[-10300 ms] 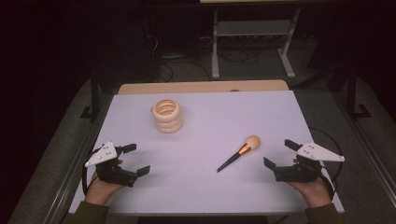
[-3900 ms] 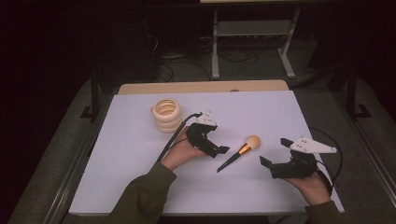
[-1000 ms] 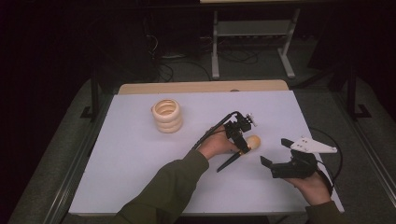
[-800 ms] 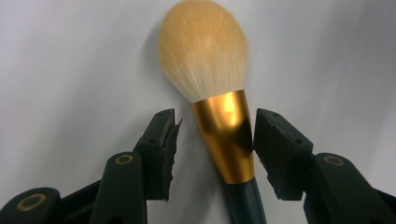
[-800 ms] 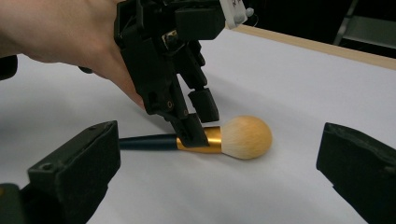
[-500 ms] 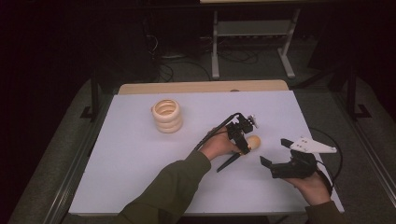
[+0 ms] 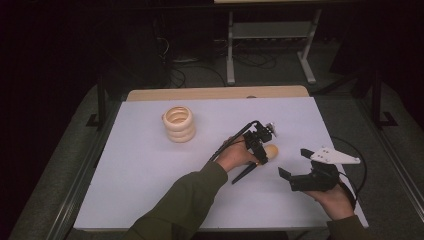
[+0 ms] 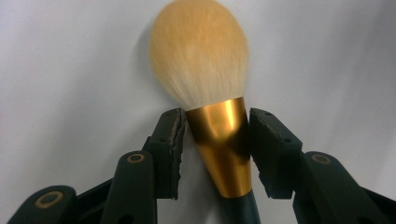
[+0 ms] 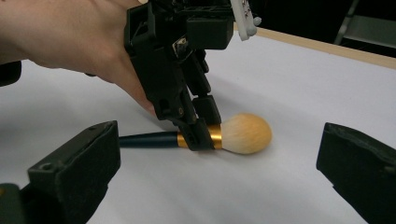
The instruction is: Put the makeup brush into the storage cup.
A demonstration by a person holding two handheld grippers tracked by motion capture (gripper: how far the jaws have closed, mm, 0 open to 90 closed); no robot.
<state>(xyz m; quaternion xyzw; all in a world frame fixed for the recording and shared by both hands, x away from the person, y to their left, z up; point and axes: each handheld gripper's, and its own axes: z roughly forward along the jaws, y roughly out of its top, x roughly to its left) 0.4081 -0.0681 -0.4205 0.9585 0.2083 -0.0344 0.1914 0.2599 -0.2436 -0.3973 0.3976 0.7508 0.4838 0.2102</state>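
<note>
Having crossed from the table's left, the left gripper (image 8: 217, 154) now pinches the brush (image 8: 212, 93) by its gold collar.

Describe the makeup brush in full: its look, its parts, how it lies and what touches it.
The makeup brush has a rounded head of soft pale-orange bristles, a shiny gold tapered ferrule and a slim dark handle. It lies flat on the white table, right of centre, head pointing away from the person. The left gripper straddles the ferrule, its jaws close on either side; full contact is hard to judge. Nothing else touches it.
</note>
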